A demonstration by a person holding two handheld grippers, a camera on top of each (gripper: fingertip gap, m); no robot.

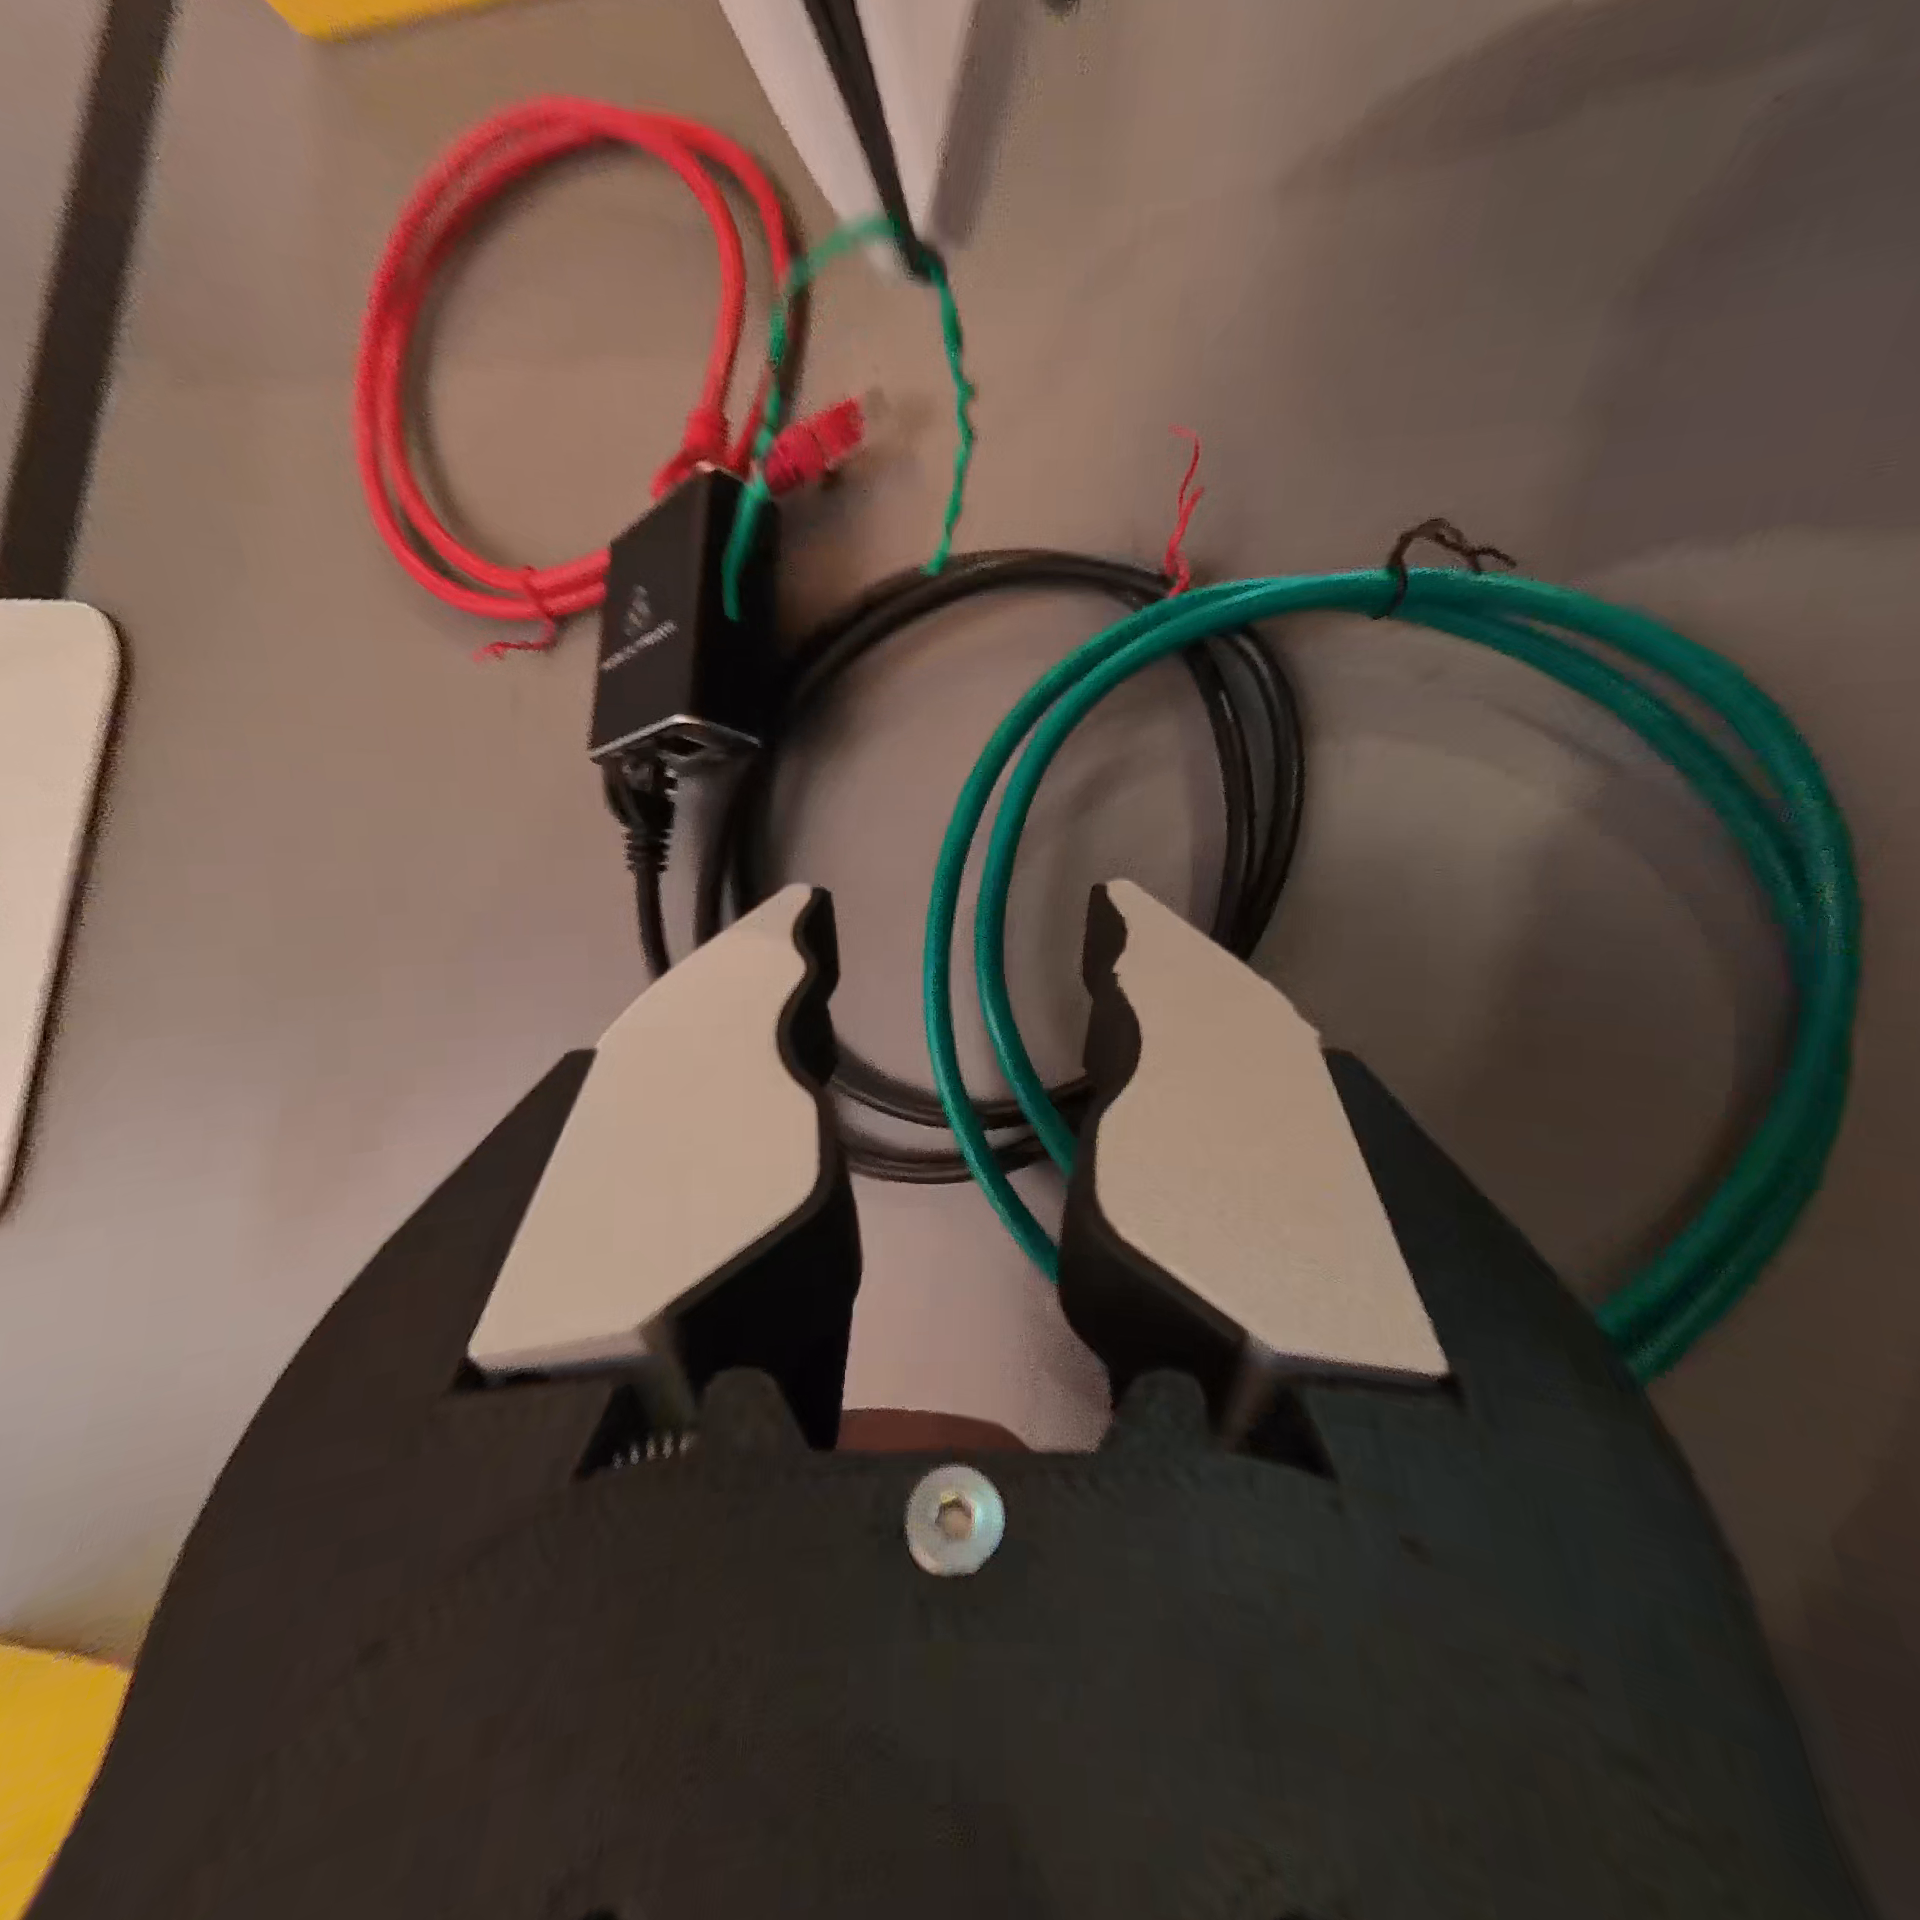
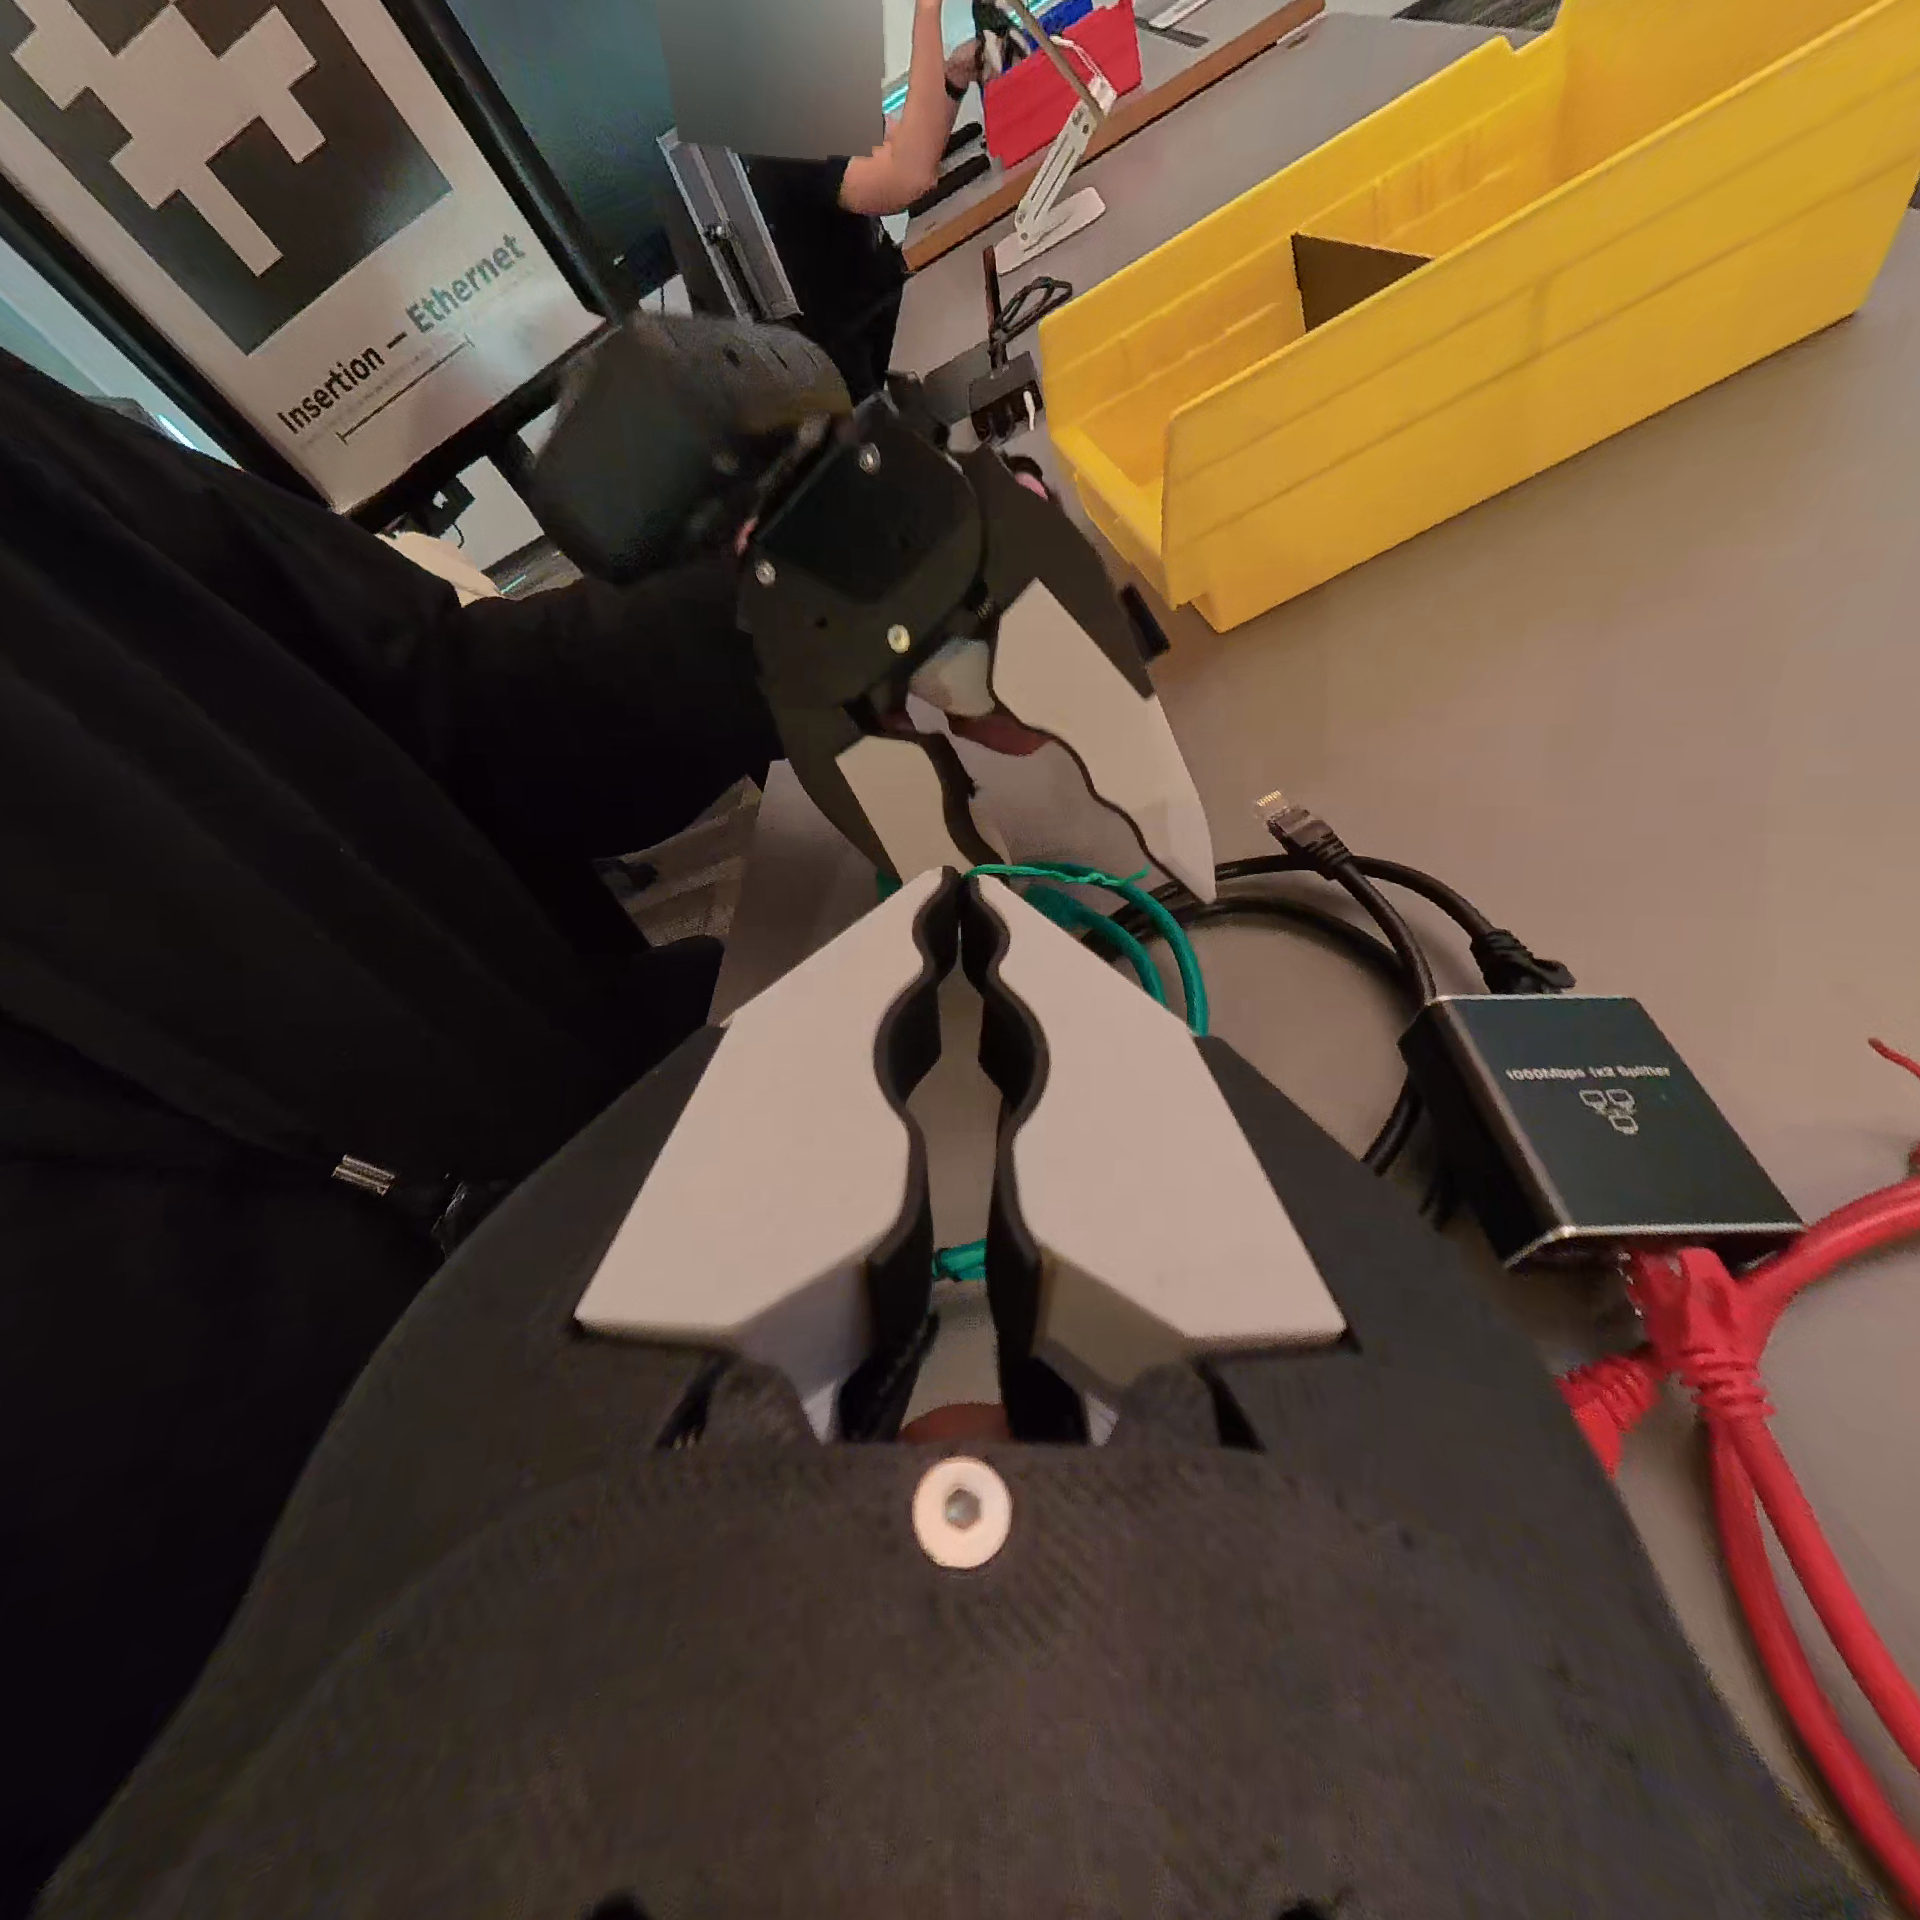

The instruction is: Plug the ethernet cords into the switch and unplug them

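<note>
The black switch [image 1: 675, 634] lies on the grey table, also in the right wrist view [image 2: 1590, 1122]. A black cord [image 1: 1039, 582] is plugged into its near end; its other plug [image 2: 1299, 826] lies loose. A red cord [image 1: 561, 343] has one plug in the far end [image 2: 1683, 1309] and one loose plug [image 1: 821, 442]. A green cord [image 1: 1455, 831] lies coiled at right. My left gripper [image 1: 961, 904] is open and empty above the black and green coils. My right gripper [image 2: 961, 883] is shut on a thin green twist tie [image 1: 956, 395] that rises from the black coil.
A yellow bin [image 2: 1455, 312] stands on the table beyond the switch. A white flat object [image 1: 42, 852] lies at the left edge. A dark sleeve [image 2: 260, 831] fills the left of the right wrist view. A person and a sign board stand behind. My hands' fingertips stand some 9 centimetres from each other. The loose plug [image 1: 821, 442] is about 12 centimetres from my left fingertips.
</note>
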